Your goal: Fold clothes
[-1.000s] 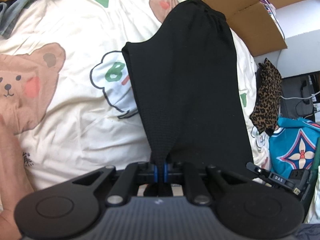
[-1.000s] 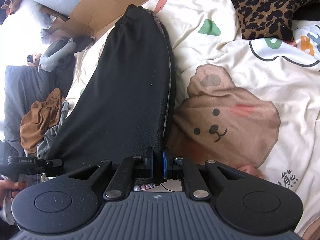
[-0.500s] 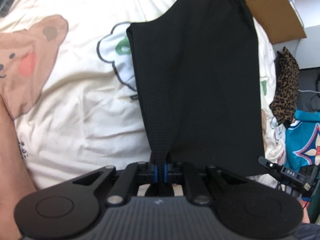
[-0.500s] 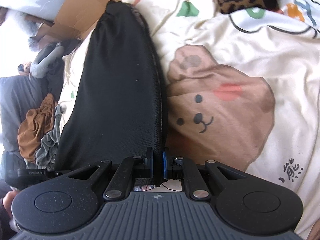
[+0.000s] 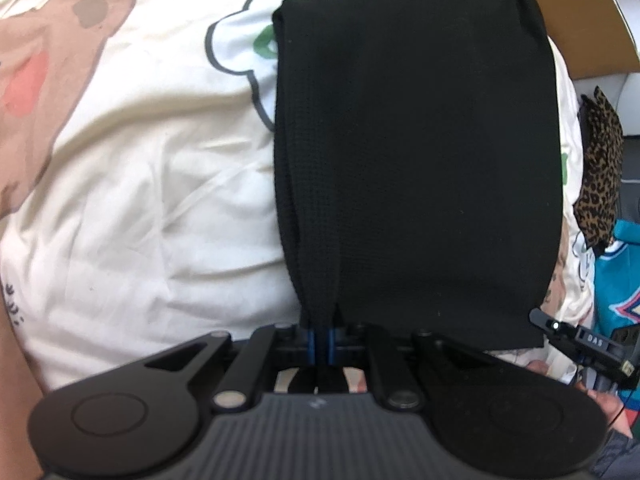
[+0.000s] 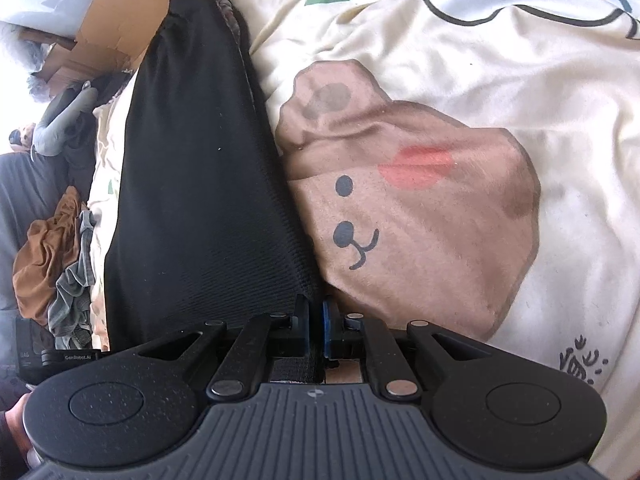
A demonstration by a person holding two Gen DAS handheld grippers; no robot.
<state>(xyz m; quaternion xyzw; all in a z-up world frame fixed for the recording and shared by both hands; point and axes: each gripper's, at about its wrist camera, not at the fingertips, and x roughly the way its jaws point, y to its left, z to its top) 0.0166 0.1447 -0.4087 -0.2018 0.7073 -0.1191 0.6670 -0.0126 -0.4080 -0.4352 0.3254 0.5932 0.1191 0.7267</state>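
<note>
Left wrist view has the left gripper [image 5: 321,338] clamped tight on a pinch of black fabric, blue pads squeezed together with the cloth between them. That's the near corner of a black garment [image 5: 416,152], looks like knit shorts or pants, which stretches away from the jaws toward its gathered end at the top of the frame. It hangs over a cream bedsheet [image 5: 152,208] printed with cartoon bears and a cloud shape. Off to the right there's a leopard-print cloth [image 5: 600,168], a teal garment [image 5: 618,280] below it, and some brown cardboard [image 5: 588,32] up in the corner. You can also spot the right gripper [image 5: 576,336] poking in at the lower right edge, at the garment's other near corner.

Right wrist view, same deal: right gripper [image 6: 316,322] jaws together on the black garment [image 6: 192,184] edge, fabric pinched between the pads. The garment runs up the left-centre of the frame, right beside a big brown bear print [image 6: 408,208] on the sheet. Pile of brown and grey clothes [image 6: 52,256] sits at the far left, cardboard [image 6: 112,12] up top.
</note>
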